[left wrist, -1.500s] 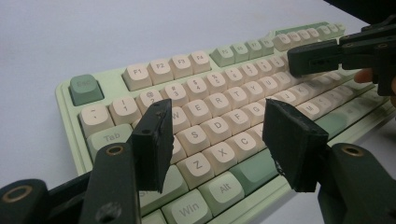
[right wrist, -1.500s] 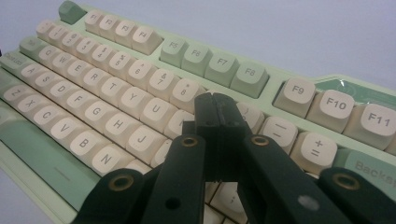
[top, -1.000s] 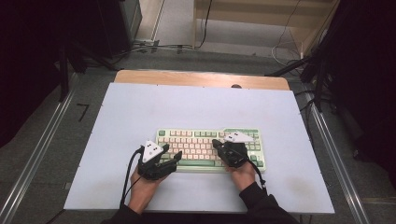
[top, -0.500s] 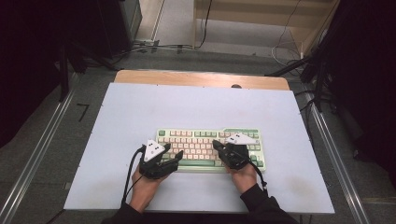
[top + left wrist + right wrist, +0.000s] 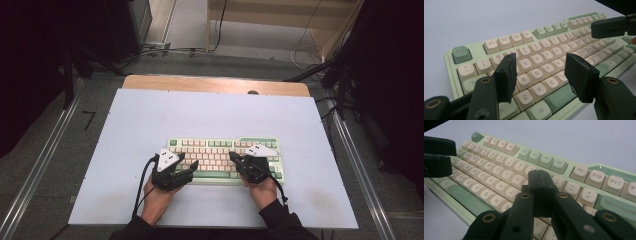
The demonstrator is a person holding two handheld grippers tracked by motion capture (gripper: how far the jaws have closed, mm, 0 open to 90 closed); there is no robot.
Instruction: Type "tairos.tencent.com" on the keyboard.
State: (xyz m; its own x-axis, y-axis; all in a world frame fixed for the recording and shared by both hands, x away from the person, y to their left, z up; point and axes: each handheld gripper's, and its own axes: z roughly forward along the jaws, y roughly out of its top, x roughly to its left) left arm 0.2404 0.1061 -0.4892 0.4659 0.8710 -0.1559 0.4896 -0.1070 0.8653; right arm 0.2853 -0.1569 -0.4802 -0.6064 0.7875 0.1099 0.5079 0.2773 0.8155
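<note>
1. Keyboard – pale green case, cream keys – lies flat on the white counter, right of centre and toward the near edge.
2. Left gripper: jaws spread wide, holding nothing, poised over the keyboard's near-left letter keys.
3. Right gripper: jaws pressed together, nothing between them, over the right-hand keys.
4. Both hands enter from the near edge.

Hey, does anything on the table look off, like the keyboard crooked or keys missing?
Nothing stands out. The green and cream keyboard lies flat and square to the table edge, and no gaps show among the visible keycaps.
</note>
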